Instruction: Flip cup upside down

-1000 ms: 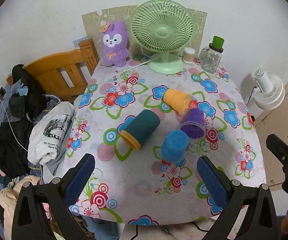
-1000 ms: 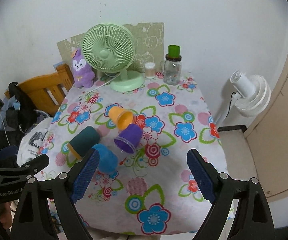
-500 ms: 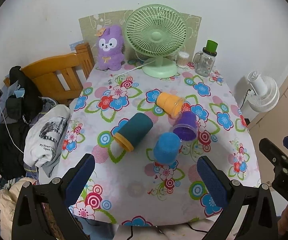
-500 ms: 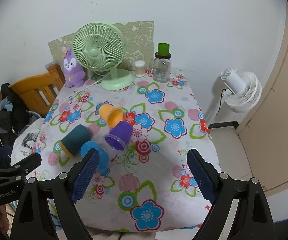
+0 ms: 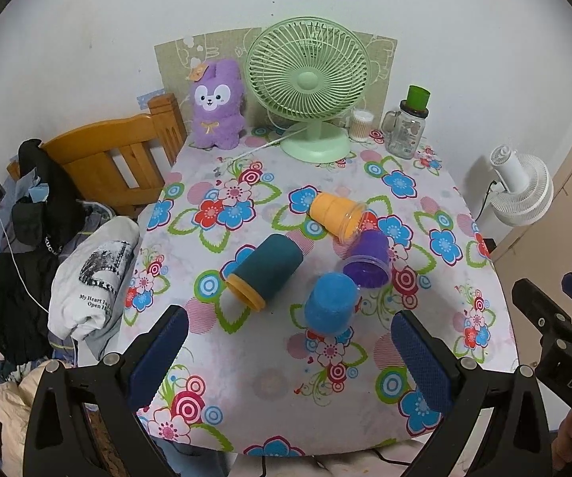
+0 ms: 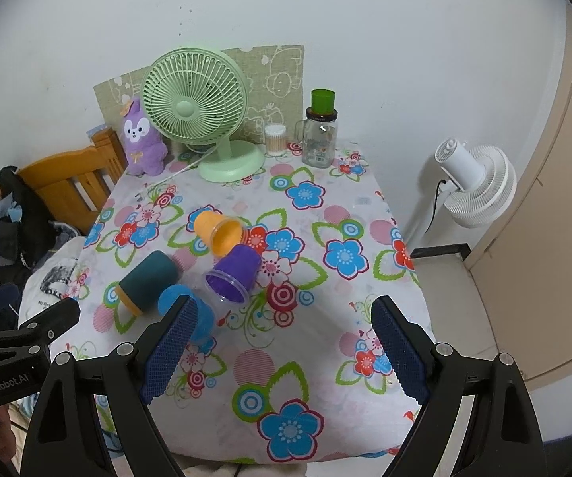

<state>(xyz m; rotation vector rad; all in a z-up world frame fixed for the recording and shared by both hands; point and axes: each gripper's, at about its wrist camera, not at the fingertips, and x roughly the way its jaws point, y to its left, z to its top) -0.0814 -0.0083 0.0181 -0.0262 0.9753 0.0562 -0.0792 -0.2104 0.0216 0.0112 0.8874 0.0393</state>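
While a green fan (image 5: 307,91), a purple plush rabbit (image 5: 217,105) and a glass jar (image 5: 408,129) are crowding the upper part of the frame, four cups are lying bunched at mid-table (image 5: 246,353): teal cup (image 5: 266,270), orange cup (image 5: 335,212), purple cup (image 5: 367,260), blue cup (image 5: 330,304). Bare flowered cloth is stretching toward the lower edge. The left gripper (image 5: 286,351) and right gripper (image 6: 282,348) are both hanging wide apart, holding nothing, touching nothing.
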